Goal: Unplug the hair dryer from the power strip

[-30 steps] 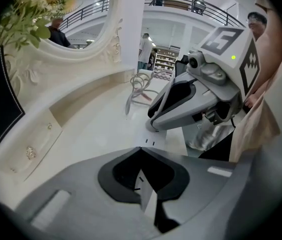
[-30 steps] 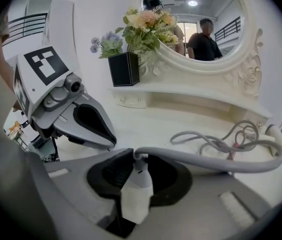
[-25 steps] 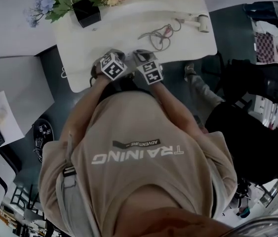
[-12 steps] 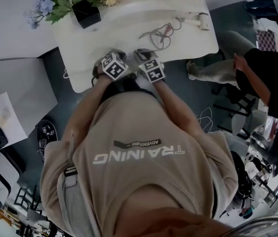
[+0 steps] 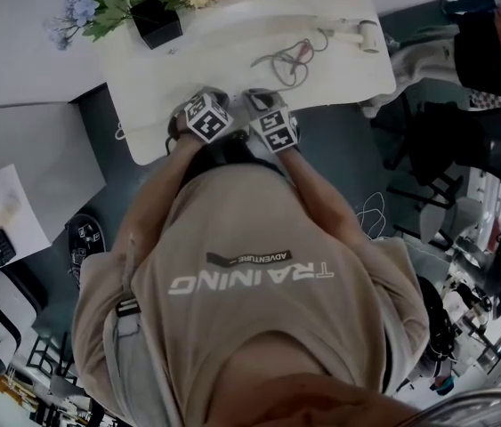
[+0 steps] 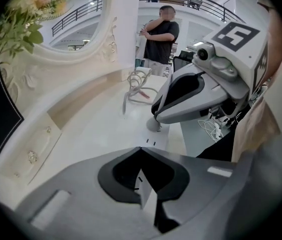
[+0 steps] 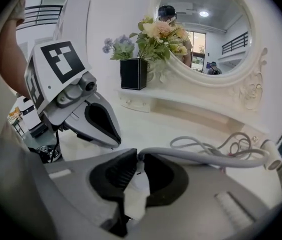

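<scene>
A: Jaws?
B: Left gripper (image 6: 141, 150) had its black pad tips together over the flat white strip (image 6: 152, 143), at the glossy tabletop's (image 5: 232, 56) near edge. Right gripper (image 7: 136, 157) had just been closing, ribbed pads pinching the round grey plug (image 6: 153, 125).
A: Dryer?
B: White dryer (image 5: 359, 36) lay by the right edge, with its smooth grey cable (image 7: 201, 156) looped.

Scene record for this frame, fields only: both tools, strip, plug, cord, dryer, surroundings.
left tool: jaws shut on the white power strip
right tool: jaws have just been closing, now on the plug
plug state: looks seated in the strip, not yet pulled
cord: grey, runs from the plug to the hair dryer
table: white vanity
flower vase: black, at the back
</scene>
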A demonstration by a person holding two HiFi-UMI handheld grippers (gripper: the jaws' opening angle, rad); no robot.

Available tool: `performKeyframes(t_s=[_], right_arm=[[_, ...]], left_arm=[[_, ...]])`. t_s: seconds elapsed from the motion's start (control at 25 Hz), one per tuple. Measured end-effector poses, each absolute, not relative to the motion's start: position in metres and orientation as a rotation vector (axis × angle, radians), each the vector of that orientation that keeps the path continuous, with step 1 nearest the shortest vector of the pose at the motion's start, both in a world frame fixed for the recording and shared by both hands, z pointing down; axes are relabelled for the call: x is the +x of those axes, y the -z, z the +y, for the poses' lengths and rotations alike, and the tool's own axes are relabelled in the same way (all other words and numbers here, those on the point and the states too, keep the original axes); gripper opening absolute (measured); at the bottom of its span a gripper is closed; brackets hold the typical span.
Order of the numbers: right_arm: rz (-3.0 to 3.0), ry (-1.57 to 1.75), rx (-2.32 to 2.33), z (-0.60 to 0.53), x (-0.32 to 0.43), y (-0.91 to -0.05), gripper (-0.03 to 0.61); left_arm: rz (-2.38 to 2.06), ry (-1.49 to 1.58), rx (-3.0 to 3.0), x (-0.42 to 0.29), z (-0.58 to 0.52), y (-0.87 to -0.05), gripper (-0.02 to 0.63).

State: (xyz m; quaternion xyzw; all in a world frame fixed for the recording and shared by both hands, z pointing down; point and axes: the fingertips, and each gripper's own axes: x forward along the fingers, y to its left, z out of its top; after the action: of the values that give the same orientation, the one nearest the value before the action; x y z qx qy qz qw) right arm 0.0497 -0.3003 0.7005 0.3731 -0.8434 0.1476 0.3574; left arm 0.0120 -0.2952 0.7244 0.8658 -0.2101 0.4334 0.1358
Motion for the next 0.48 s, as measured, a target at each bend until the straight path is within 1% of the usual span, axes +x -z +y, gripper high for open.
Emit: performKeyframes(t_s=[0.48], right_arm=[[-2.135,-0.498,0.887,-0.3072,0.0501,-0.7001,0.051]], left_arm=[[-0.570,-1.371,2.520,0.0153,-0.2951,-0.7260,0.006]])
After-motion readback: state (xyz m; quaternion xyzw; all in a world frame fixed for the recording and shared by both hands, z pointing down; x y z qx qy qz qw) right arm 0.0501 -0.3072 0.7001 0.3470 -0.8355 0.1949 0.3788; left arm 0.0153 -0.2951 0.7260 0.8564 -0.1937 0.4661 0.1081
